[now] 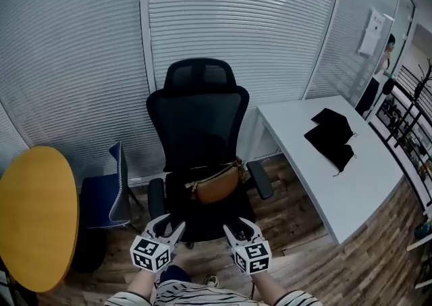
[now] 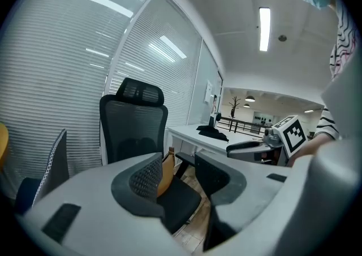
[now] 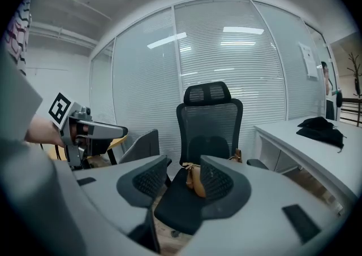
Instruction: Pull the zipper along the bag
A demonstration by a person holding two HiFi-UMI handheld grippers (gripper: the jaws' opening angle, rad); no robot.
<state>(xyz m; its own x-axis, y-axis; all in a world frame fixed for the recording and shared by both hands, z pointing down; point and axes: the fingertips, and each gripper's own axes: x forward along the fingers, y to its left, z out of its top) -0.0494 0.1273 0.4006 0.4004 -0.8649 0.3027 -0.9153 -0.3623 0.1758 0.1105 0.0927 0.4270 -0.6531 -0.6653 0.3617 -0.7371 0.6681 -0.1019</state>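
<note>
A tan-brown bag (image 1: 216, 183) lies on the seat of a black mesh office chair (image 1: 197, 119), leaning against its backrest. Both grippers hover in front of the seat, short of the bag. My left gripper (image 1: 169, 230) stands open with nothing between its jaws. Open and empty too, my right gripper (image 1: 237, 229) is to its right. In the left gripper view a sliver of the bag (image 2: 166, 173) shows between the jaws of the left gripper (image 2: 180, 174). The right gripper view shows the bag (image 3: 196, 178) far beyond the right gripper (image 3: 184, 177). The zipper is too small to make out.
A white desk (image 1: 331, 166) stands at the right with black pouches (image 1: 331, 137) on it. At the left are a round yellow table (image 1: 34, 213) and a blue-grey chair (image 1: 111, 193). Blinds cover the glass wall behind. A person (image 1: 378, 78) stands far right.
</note>
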